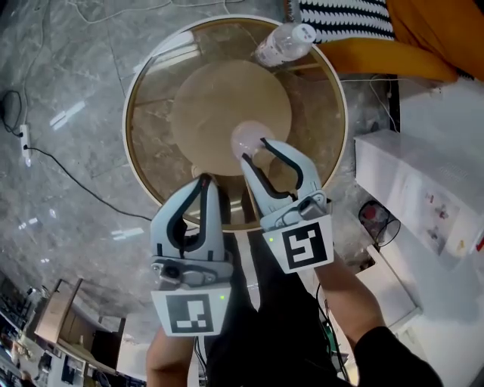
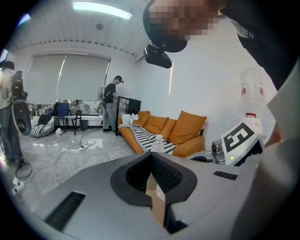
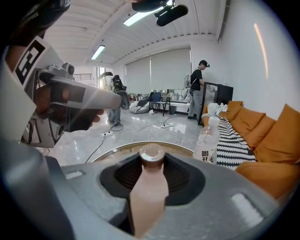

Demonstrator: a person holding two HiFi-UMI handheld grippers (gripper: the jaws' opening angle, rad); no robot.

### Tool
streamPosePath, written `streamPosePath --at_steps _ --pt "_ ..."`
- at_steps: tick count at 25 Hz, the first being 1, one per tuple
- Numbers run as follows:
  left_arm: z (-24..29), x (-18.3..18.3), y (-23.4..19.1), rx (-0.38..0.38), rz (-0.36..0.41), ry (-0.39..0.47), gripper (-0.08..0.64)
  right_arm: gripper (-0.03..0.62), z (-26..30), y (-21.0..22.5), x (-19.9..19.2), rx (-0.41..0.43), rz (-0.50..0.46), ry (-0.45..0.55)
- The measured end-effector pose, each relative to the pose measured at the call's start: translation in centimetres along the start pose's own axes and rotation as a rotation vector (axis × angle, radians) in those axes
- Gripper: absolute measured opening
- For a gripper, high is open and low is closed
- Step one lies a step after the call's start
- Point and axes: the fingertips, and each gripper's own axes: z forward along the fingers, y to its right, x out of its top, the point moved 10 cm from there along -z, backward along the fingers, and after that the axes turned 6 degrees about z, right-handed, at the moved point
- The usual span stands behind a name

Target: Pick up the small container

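The small container (image 1: 243, 138) is a pale pink bottle with a round cap. My right gripper (image 1: 255, 151) is shut on it and holds it over the round glass-topped table (image 1: 144, 151). In the right gripper view the small container (image 3: 149, 187) stands upright between the dark pads, cap toward the table. My left gripper (image 1: 206, 181) is beside the right one, over the table's near rim. Its jaws are shut with nothing in them, and in the left gripper view only a thin slit shows at my left gripper (image 2: 151, 161).
A clear water bottle (image 1: 283, 44) stands at the table's far edge, by an orange sofa (image 1: 412, 49) with a striped blanket (image 1: 344, 19). White furniture (image 1: 416, 189) is on the right. A cable and power strip (image 1: 26, 143) lie on the marble floor. People stand far back (image 3: 197, 89).
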Motion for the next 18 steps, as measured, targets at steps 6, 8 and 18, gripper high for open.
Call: streamPosePath --at_steps 6,8,18 --pt "-1.3 2.4 0.3 -0.001 0.008 0.011 0.006 0.138 -2.2 -0.9 2.1 0.007 -0.001 -0.003" --pt "-1.7 3.1 0.5 -0.005 0.014 0.008 0.006 0.138 -3.0 -1.0 2.8 0.007 0.003 -0.001" --pt "-4.2 8.7 1.2 0.015 0.032 0.038 0.006 0.138 -8.0 -1.2 7.6 -0.014 -0.003 0.026"
